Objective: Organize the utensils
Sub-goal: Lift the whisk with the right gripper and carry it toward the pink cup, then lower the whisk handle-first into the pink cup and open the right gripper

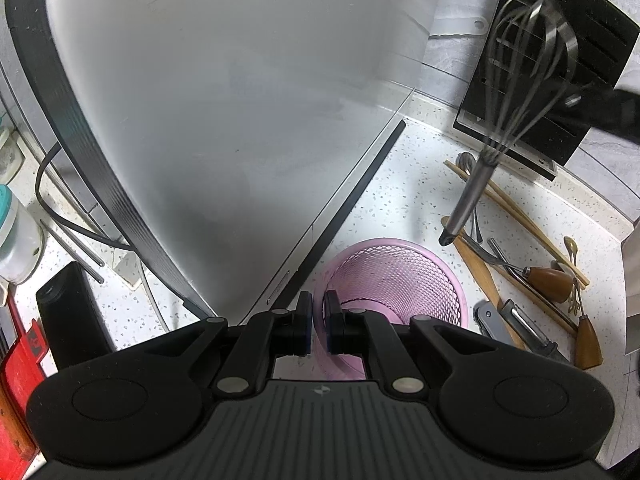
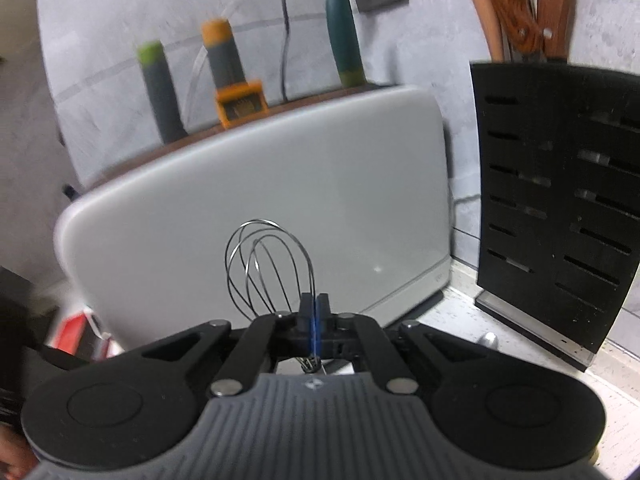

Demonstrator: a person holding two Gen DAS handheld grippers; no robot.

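Steel wires of the whisk [image 2: 267,264] sit pinched in my right gripper [image 2: 315,312] above the pink basket [image 1: 394,280], whose rim my left gripper [image 1: 318,312] clamps.

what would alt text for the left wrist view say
The left gripper pinches the rim of a pink mesh cup on a speckled counter. A whisk hangs in the air above scattered utensils.

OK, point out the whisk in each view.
Left wrist: whisk upper right, in the air, handle hanging down over the utensils.
Right wrist: whisk centre, its wires pinched in the right gripper.
Shared landmark: black knife block.
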